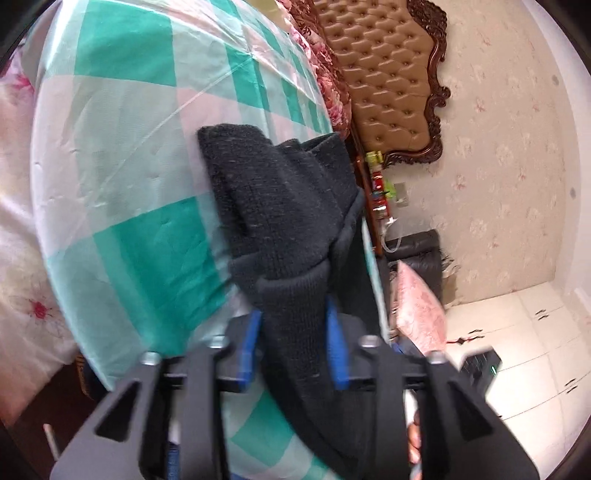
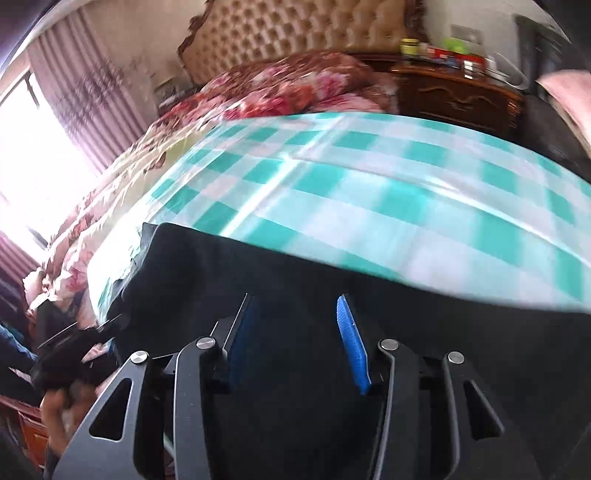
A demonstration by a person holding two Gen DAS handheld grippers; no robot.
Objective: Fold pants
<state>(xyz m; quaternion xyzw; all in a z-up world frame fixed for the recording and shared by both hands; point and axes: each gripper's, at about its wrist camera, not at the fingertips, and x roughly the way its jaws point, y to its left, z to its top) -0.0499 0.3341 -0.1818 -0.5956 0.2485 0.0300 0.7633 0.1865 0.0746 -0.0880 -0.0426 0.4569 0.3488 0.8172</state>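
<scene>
The dark knit pants (image 1: 280,206) lie bunched on the green-and-white checked sheet (image 1: 122,147) near the bed's edge. My left gripper (image 1: 293,325) is shut on a thick fold of the pants, with cloth filling the gap between its blue pads (image 1: 336,350). In the right wrist view the pants (image 2: 258,269) spread dark across the lower frame over the checked sheet (image 2: 406,192). My right gripper (image 2: 295,325) has its blue pads (image 2: 352,343) set apart with dark cloth between and under them; whether they pinch it is unclear.
A tufted headboard (image 2: 295,26) and a floral quilt (image 2: 280,85) lie at the bed's far end. A wooden nightstand (image 2: 458,92) with small bottles stands beside the bed. A pink pillow (image 1: 417,306) and a dark chair (image 1: 421,254) sit off the bed's edge.
</scene>
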